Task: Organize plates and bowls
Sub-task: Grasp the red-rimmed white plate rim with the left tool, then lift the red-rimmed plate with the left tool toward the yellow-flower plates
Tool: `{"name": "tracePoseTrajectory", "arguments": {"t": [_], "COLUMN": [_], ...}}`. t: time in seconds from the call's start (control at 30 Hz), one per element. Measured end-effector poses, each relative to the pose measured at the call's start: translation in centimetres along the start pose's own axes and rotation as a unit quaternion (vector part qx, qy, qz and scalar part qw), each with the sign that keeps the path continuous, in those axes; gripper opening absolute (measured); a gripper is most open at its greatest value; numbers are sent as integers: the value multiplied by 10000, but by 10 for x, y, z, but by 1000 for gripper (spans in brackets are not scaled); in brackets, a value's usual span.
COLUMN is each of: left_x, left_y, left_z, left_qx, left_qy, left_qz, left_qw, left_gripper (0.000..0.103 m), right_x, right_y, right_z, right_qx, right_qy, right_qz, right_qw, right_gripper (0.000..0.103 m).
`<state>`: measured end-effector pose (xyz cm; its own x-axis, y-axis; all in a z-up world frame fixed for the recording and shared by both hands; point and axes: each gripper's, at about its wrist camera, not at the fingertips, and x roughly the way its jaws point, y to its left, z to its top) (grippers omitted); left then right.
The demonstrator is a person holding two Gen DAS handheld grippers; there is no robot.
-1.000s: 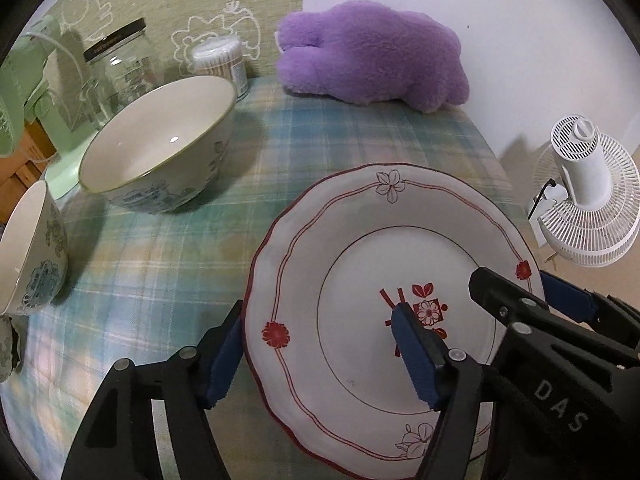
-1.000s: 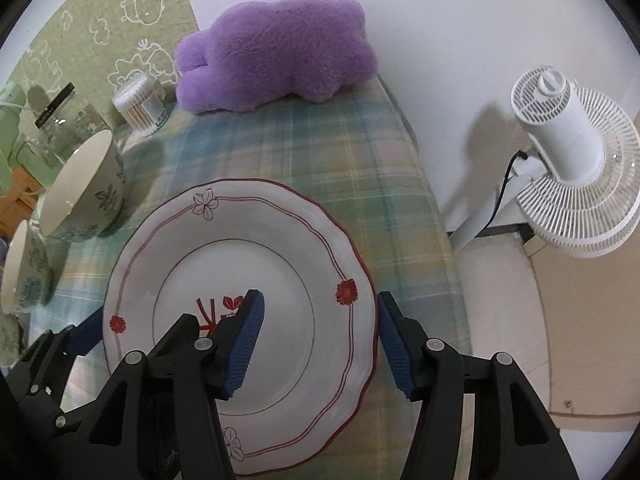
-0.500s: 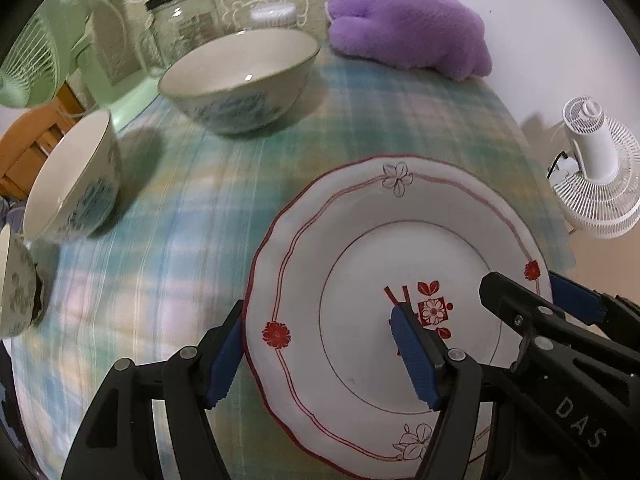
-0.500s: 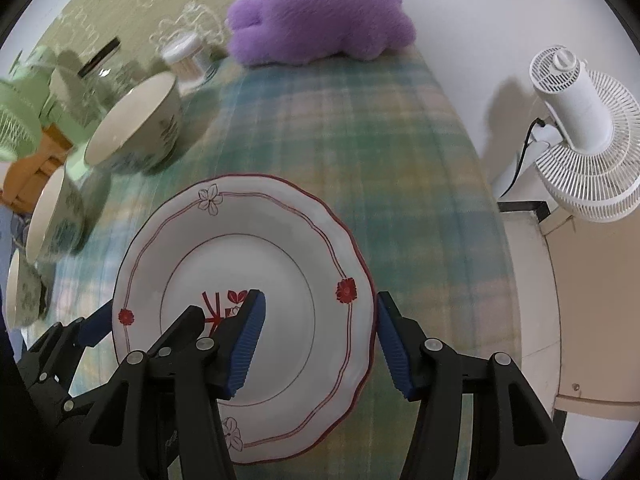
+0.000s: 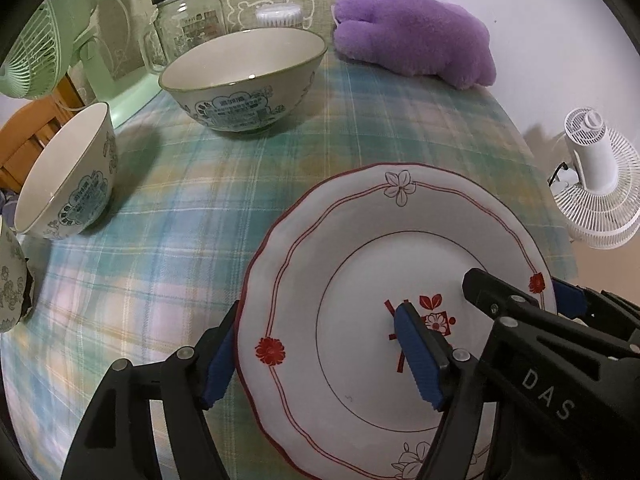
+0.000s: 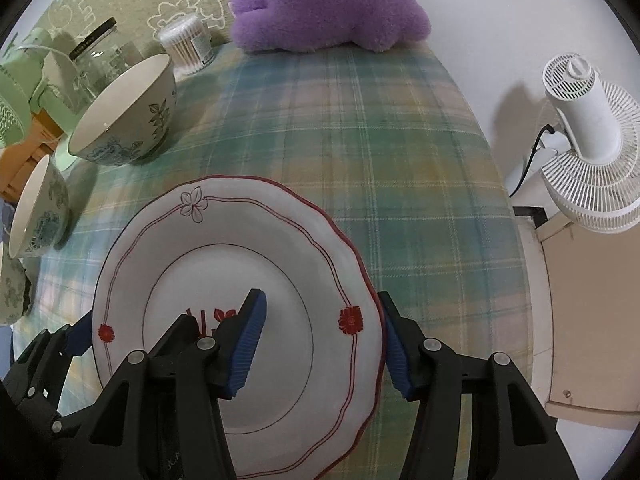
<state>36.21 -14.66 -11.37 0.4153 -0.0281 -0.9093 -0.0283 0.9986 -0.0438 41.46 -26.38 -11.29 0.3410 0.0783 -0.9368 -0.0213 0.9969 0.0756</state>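
A white plate with red trim and flowers is held between both grippers above the plaid tablecloth. My left gripper straddles its left rim, one finger under, one on top. My right gripper straddles its right rim the same way. A large patterned bowl stands at the back left. A smaller bowl stands left of it, and a third bowl shows at the left edge.
A purple plush toy lies at the table's far edge. A glass jar, a cotton-swab tub and a green fan stand at the back left. A white fan stands off the table's right edge.
Both grippers have carried the plate back and to the left, away from the plush toy. The bowls have come further into view on the left.
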Motion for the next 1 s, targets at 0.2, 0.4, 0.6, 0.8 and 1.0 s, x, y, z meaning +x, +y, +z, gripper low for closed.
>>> {"name": "tracePoseTrajectory", "arguments": {"t": [0.2, 0.4, 0.6, 0.8, 1.0], "left_x": [-20, -52, -82, -110, -130], "left_y": [0, -1, -2, -4, -11], "left_z": [5, 8, 2, -17, -45], "left_qx": [-9, 36, 109, 232, 431], "left_qy": [-118, -297, -434, -451, -405], "left_qz": [-15, -1, -78, -202, -372], "left_qw": [9999, 9996, 9990, 9985, 9976], "left_gripper": [74, 74, 73, 73, 73], "right_x": [-16, -47, -82, -112, -138], "right_y": [0, 2, 4, 4, -1], "right_z": [3, 5, -5, -29, -63], "right_qx": [-12, 59, 170, 377, 537], "right_qy": [-148, -341, -486, -533, -546], "right_qz": [-31, 5, -42, -118, -274], "right_qw": [9999, 9994, 9987, 9978, 9967], "right_gripper": [58, 58, 58, 58, 58]}}
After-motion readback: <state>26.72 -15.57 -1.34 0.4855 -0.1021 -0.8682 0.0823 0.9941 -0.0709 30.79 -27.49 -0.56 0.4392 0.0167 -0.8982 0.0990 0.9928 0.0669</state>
